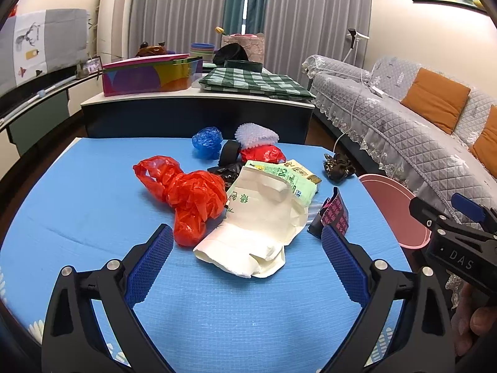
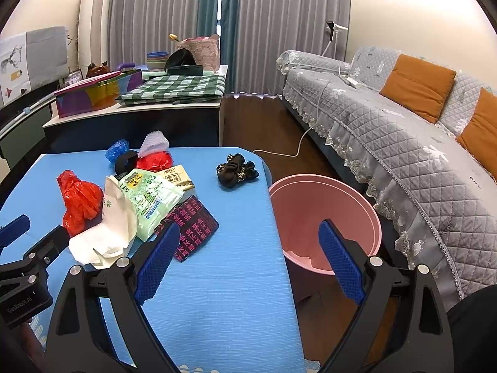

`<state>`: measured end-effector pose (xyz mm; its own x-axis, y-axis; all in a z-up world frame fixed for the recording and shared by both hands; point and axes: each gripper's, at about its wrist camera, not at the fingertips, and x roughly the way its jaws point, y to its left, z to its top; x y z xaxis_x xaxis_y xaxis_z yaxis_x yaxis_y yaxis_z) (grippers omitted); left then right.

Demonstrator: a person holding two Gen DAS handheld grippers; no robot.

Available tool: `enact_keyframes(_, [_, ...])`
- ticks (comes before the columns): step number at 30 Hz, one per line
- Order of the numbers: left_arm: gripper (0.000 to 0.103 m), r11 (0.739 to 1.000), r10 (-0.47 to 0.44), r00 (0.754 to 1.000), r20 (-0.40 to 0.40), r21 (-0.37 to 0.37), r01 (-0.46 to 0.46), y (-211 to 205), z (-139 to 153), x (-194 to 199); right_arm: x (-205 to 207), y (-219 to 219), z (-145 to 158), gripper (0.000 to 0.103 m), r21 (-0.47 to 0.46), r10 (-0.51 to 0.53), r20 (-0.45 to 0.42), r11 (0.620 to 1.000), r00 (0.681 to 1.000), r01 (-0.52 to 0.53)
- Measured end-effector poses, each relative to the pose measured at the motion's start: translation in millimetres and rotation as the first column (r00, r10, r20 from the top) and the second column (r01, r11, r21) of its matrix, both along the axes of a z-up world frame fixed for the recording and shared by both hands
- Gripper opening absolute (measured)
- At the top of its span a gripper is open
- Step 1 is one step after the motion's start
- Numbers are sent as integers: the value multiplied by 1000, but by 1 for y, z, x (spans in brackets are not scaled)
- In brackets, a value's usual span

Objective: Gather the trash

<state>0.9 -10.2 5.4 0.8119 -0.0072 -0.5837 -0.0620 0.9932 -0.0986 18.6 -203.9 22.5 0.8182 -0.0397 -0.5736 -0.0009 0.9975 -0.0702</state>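
Note:
Trash lies in a heap on the blue table [image 1: 217, 304] [image 2: 236, 279]: a crumpled red plastic bag [image 1: 189, 195] [image 2: 79, 200], a white paper bag [image 1: 257, 233] [image 2: 108, 236], a green wrapper [image 1: 289, 177] [image 2: 152, 202], a black-and-pink packet [image 1: 335, 214] [image 2: 189, 230], a blue bag [image 1: 207, 141] [image 2: 117, 149], a second red bag [image 1: 262, 154] [image 2: 153, 160] and a black scrunchie [image 1: 338, 164] [image 2: 236, 169]. My left gripper [image 1: 247, 242] is open just short of the white paper bag. My right gripper [image 2: 248, 242] is open over the table's right edge, beside the pink bin [image 2: 323, 217] [image 1: 394, 211].
A grey quilted sofa [image 2: 388, 136] [image 1: 403, 130] with orange cushions runs along the right, behind the bin. A dark cabinet [image 1: 198, 115] [image 2: 133, 124] with a colourful box and green checked cloth stands beyond the table. A white cable [image 2: 292, 149] crosses the wooden floor.

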Motion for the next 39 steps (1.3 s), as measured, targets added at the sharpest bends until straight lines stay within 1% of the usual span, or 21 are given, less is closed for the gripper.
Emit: enact_keyframes(39, [93,1000,-8,1000,2,-4,8,-3,0,0,-1,2,1,89,-11,5,8,1000,1000,-5])
